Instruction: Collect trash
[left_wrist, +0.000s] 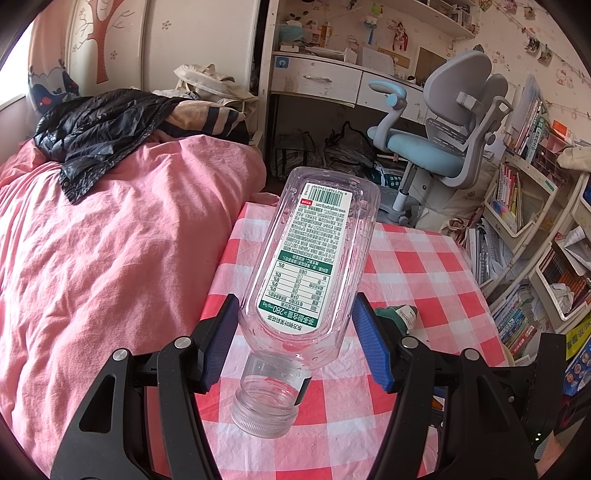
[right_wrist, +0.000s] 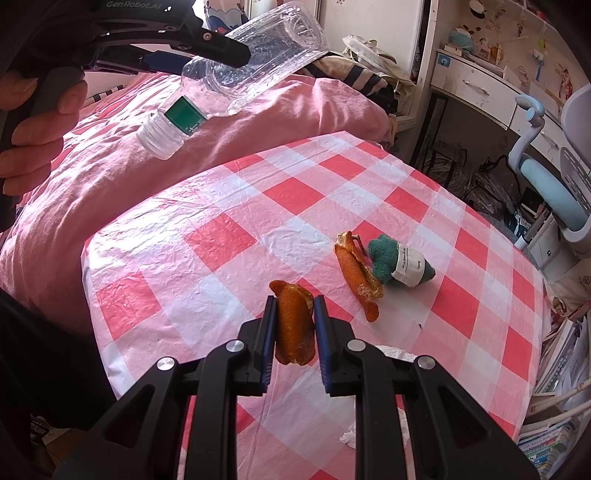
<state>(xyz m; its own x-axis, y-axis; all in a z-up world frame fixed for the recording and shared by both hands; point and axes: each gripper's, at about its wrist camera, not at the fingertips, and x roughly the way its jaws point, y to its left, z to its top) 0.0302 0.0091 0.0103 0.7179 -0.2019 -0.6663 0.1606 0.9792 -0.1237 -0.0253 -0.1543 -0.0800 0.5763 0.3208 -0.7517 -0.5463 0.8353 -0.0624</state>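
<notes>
My left gripper (left_wrist: 295, 314) is shut on an empty clear plastic bottle (left_wrist: 310, 254) with a green and white label, held above the table with its open neck toward the camera. In the right wrist view the same bottle (right_wrist: 258, 59) hangs at the upper left in the left gripper (right_wrist: 207, 62), a person's hand around the handle. My right gripper (right_wrist: 294, 314) is shut on a curled piece of orange peel (right_wrist: 293, 325), lifted over the checked tablecloth (right_wrist: 221, 236). A second orange peel (right_wrist: 356, 275) lies on the cloth further off.
A green cloth roll with a white paper band (right_wrist: 400, 264) lies beside the second peel. Crumpled white tissue (right_wrist: 391, 354) shows under my right gripper. A pink bed (left_wrist: 110, 240) borders the table's left; a blue-grey chair (left_wrist: 443, 140), desk and bookshelves (left_wrist: 535, 240) stand beyond.
</notes>
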